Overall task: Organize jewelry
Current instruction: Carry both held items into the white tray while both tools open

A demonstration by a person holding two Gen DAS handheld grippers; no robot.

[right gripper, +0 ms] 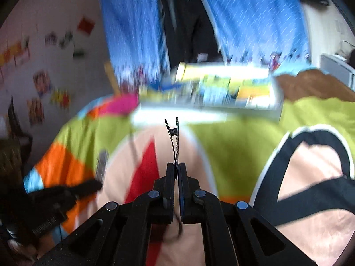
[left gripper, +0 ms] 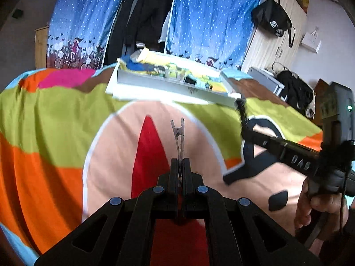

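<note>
Setting: a bed covered by a bright cartoon-print bedspread (left gripper: 55, 115) in lime green, orange, peach, red and pink; blue star-dotted curtains (left gripper: 210, 17) hang behind it.

Left gripper (left gripper: 180, 163): black, two-fingered, seen from its own camera. Its fingers are pressed almost together, pinching the narrow end of a slim clear-and-silver metal hair clip (left gripper: 178, 135).

Clear hair clip: it stands out straight ahead from the fingertips, above the peach and red part of the bedspread. Its forked far end points toward the tray.

Right gripper (right gripper: 176, 168): black, two-fingered. Its fingers are nearly closed around the base of a thin dark hair clip (right gripper: 174, 141) with a toothed edge.

Dark hair clip: it rises forward from the fingertips, with the two prongs at its far end slightly apart. The right camera's view is blurred, so finer detail cannot be told.

Tray: a shallow white organizer tray (left gripper: 168, 82) with colourful contents lies on the far side of the bed, beyond both clips. What lies inside it is too small and blurred to name.

Person: a hand (left gripper: 317, 201) grips the handle of the right gripper at the right edge of the left camera's view.

Background: a black bag (left gripper: 271, 20) hangs on a pale wooden wardrobe (left gripper: 266, 44) at the right.
</note>
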